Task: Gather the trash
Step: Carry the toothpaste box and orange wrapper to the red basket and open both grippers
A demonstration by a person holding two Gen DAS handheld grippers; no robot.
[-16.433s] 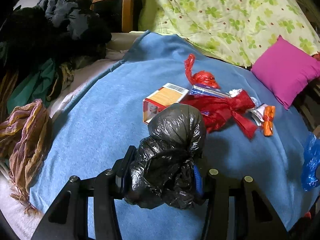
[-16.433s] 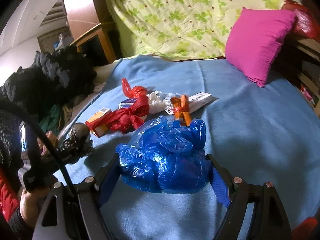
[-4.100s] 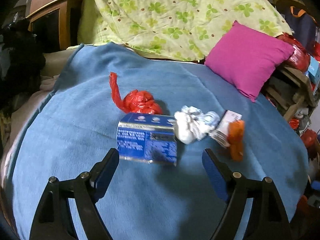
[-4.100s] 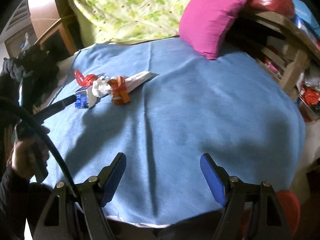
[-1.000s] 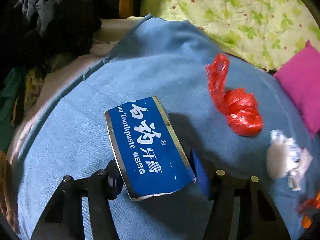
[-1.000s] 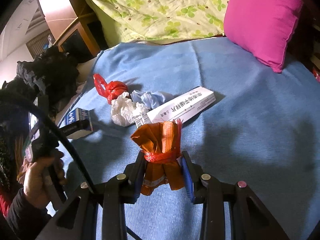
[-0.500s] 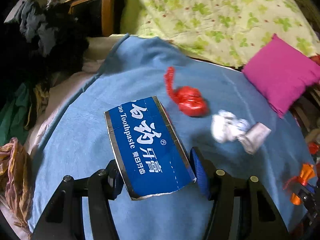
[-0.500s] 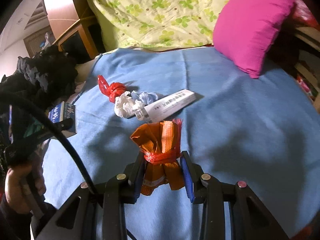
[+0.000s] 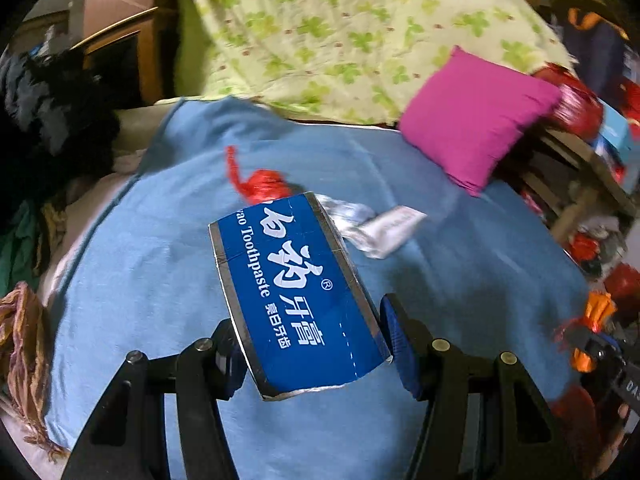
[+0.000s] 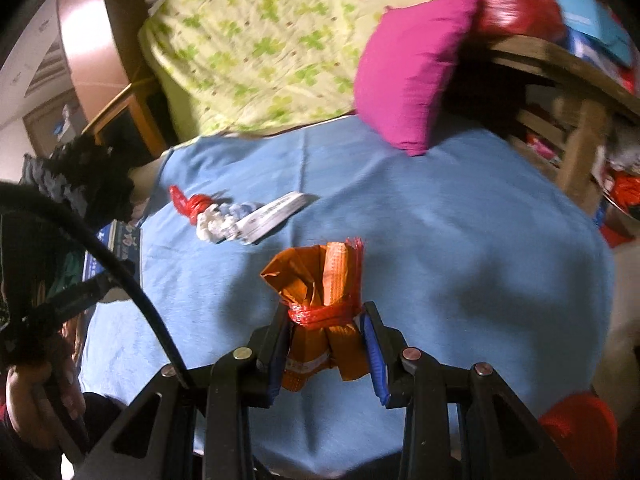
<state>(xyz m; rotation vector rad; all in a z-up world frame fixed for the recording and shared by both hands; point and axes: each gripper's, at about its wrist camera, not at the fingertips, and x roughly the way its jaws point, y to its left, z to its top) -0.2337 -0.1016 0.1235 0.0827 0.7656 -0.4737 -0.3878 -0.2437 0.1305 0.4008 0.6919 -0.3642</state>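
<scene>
My left gripper (image 9: 316, 344) is shut on a blue toothpaste box (image 9: 298, 292) and holds it above the blue blanket (image 9: 140, 264). My right gripper (image 10: 326, 344) is shut on an orange wrapper bundle (image 10: 320, 280) tied with red mesh, held over the blanket (image 10: 460, 240). On the blanket lie a red plastic bag (image 9: 260, 184), crumpled white paper (image 10: 212, 220) and a long white box (image 10: 272, 212). In the right wrist view the toothpaste box (image 10: 120, 240) shows at the left edge.
A magenta pillow (image 9: 476, 116) and a green floral quilt (image 9: 340, 32) lie at the back. Dark clothes (image 9: 48, 112) are piled left. A wooden shelf (image 10: 572, 80) with clutter stands right. A red round object (image 10: 576, 436) sits low right.
Both grippers have drawn back and swung right with their loads. The trash pile on the blanket now looks farther away.
</scene>
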